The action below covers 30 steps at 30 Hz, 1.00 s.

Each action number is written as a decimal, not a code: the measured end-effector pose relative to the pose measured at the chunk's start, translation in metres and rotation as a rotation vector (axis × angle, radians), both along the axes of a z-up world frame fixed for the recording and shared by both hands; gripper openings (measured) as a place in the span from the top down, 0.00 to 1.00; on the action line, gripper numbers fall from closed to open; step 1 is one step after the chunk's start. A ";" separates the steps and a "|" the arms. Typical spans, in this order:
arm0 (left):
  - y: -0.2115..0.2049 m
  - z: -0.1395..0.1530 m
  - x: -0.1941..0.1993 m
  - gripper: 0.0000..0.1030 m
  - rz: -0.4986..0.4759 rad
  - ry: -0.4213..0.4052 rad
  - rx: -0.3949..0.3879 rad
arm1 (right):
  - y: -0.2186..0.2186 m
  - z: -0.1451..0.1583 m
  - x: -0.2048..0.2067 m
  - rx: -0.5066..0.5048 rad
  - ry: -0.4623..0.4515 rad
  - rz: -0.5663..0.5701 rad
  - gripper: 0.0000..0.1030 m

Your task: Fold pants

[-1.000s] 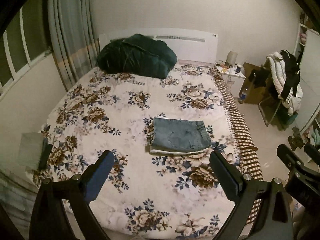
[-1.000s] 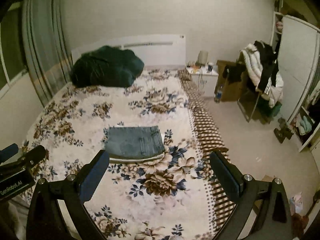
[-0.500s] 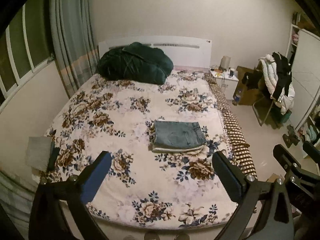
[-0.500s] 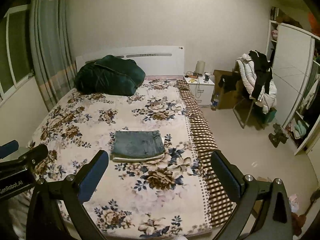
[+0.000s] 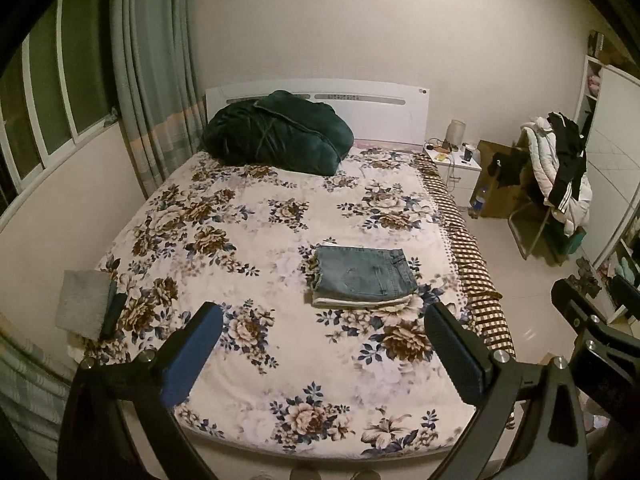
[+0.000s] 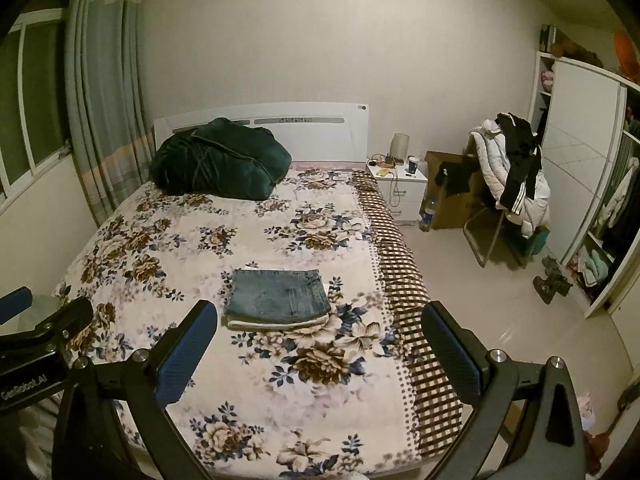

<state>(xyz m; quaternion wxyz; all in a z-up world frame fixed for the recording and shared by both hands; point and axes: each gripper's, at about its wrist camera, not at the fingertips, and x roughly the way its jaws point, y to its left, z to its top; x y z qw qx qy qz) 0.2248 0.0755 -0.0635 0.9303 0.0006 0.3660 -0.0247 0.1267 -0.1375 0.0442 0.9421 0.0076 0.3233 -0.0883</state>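
Blue denim pants (image 5: 363,275) lie folded into a neat rectangle on the floral bed cover (image 5: 256,240), right of the middle; they also show in the right wrist view (image 6: 280,297). My left gripper (image 5: 320,344) is open and empty, held back from the foot of the bed, well short of the pants. My right gripper (image 6: 318,340) is open and empty too, also well back from the pants. The right gripper's body shows at the right edge of the left wrist view (image 5: 592,320).
A dark green quilt (image 5: 276,136) lies bundled at the headboard. A grey folded cloth (image 5: 82,304) sits at the bed's left edge. A white nightstand (image 6: 398,184), a chair piled with clothes (image 6: 512,184) and a wardrobe (image 6: 580,184) stand right of the bed.
Both grippers have pulled back and up from the bed, so the folded pants look smaller and farther away. Both stay open and the pants have not moved.
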 end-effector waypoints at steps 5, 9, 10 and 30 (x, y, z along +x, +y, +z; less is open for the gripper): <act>0.001 0.001 -0.007 0.00 0.003 -0.007 0.006 | 0.000 0.000 -0.004 0.005 0.003 0.003 0.00; 0.000 0.004 -0.009 0.00 0.001 -0.009 0.004 | 0.000 -0.001 -0.003 0.008 0.002 0.003 0.00; 0.000 0.004 -0.010 0.00 0.001 -0.008 0.006 | -0.001 -0.001 -0.003 0.010 0.001 0.003 0.00; -0.001 0.013 -0.014 0.00 -0.004 -0.012 0.015 | -0.002 0.001 -0.008 0.016 0.001 0.005 0.00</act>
